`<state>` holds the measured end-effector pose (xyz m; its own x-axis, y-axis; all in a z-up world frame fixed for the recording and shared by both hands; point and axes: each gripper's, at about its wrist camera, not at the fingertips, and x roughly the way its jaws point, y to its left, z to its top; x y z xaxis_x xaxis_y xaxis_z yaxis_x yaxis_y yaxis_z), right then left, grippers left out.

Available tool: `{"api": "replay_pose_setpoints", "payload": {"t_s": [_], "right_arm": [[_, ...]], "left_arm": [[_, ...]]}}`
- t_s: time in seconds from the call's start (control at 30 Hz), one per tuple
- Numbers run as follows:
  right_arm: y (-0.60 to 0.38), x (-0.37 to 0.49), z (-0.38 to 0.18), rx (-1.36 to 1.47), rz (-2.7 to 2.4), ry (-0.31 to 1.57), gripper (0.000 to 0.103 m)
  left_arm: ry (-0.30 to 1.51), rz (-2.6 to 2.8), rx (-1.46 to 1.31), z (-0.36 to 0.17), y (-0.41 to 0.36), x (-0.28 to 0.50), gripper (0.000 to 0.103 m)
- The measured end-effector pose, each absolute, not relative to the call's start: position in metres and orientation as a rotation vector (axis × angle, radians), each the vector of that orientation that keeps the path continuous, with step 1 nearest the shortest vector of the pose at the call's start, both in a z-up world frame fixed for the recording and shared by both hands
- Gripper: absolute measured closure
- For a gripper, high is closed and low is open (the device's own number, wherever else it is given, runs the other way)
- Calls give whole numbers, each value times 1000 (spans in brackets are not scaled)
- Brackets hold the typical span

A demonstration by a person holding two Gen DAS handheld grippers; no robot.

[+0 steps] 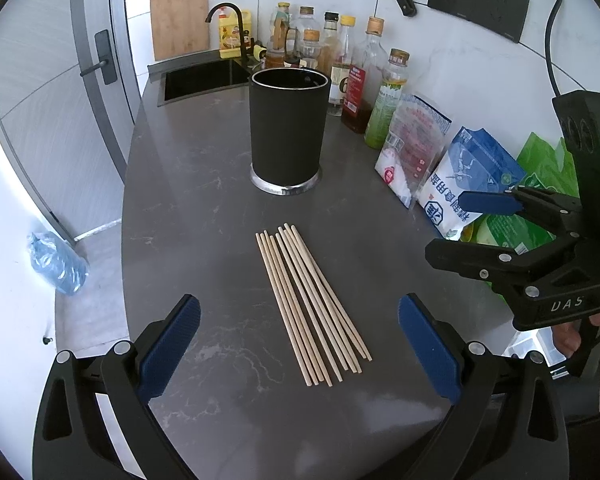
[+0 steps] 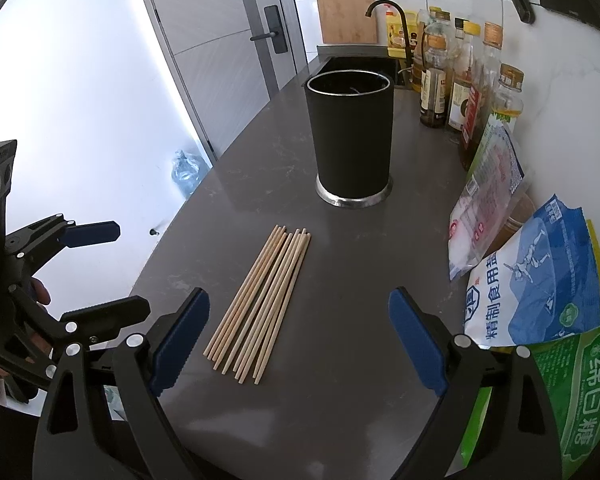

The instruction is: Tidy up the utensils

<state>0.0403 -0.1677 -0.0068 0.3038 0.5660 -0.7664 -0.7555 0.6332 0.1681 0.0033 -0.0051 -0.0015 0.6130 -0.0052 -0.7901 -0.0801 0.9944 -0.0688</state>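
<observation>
Wooden chopsticks [image 1: 312,304] are the job: a loose fan of thin sticks lying flat on the grey counter [image 1: 204,216], on the near side of the black holder [image 1: 286,132] and well apart from it. Nothing is in hand yet.

Your left gripper [image 1: 299,348] has its jaws spread wide and empty, with the near ends of the sticks between the blue pads [image 1: 172,344]. Your right gripper [image 2: 299,342] is likewise wide and empty, on the near side of the holder, with the stick ends just left of its centre.

Handling, my read: light, stiff, smooth, round or nearly so. Expect them to roll and splay when pinched. Low profile on a hard top, so the pads must come right down to the counter. Take hold across the bundle around mid-length, not at the thin tips, so it doesn't pivot or droop.

Holder stands upright, open mouth, steel ring at its base. Looks stable, but tall enough to tip if you knock the rim.

Beyond the holder: sink [image 1: 204,80]. To its right: bottles [image 1: 340,64], salt and sugar bags [image 2: 532,280]. Keep clear.
</observation>
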Motion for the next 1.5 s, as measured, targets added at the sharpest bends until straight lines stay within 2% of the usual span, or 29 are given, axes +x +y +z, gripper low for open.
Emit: {"api": "replay_pose_setpoints", "payload": {"t_s": [1.5], "right_arm": [[-164,45,-16,-251,872,934,13]], "left_arm": [[917,46,-113,-6,6,9,6]]}}
